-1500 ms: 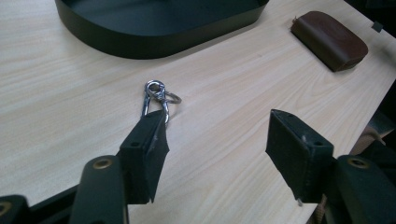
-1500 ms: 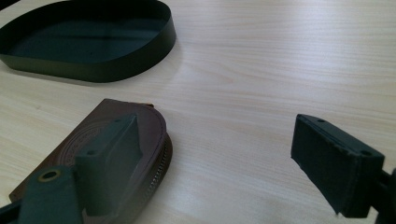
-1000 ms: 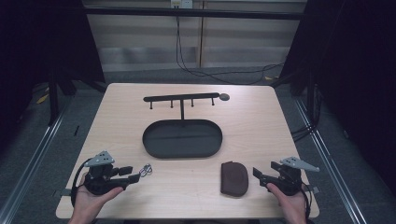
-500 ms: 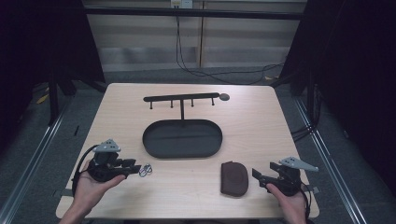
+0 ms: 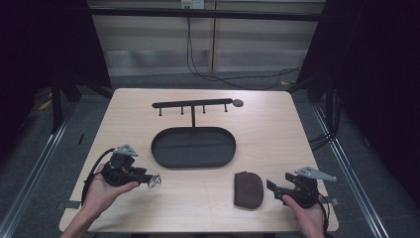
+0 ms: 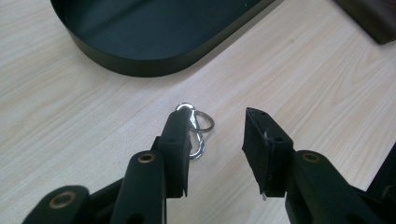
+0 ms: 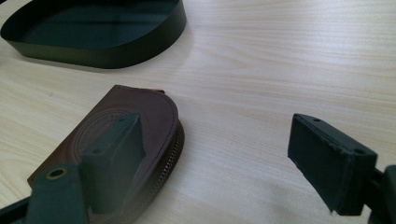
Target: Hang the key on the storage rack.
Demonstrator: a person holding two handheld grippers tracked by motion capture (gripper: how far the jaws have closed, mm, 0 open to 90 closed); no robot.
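Left gripper (image 6: 212, 140): jaws partly apart, nothing clamped. The small silver metal carabiner clip with key ring (image 6: 195, 128) lies flat on the light wood-grain table (image 6: 84, 107), hard against the inner face of one jaw and half hidden by it; the other pad stands well clear. Jaws have just been closing, then easing back open a little, with the clip at the edge of the gap, not pressed. Right gripper (image 7: 215, 154): wide open, holding nothing, one jaw over the brown oval leather zip pouch (image 7: 140, 116).

Clip location: front-left of the table, near the black oval metal tray (image 5: 193, 147), on the near side of its left end, seen from the high view.

Handling, as a judgement: light, rigid, smooth metal that sits low, so it will likely skate or flip if pinched off-centre. Best hold looks like across the carabiner's long body, pads low to the table; the loose ring will swing.

Versus a second ago: the left hand (image 5: 106, 191) sits further up the table toward the tray, the clip right at the jaw tips. The right hand and pouch are unchanged.
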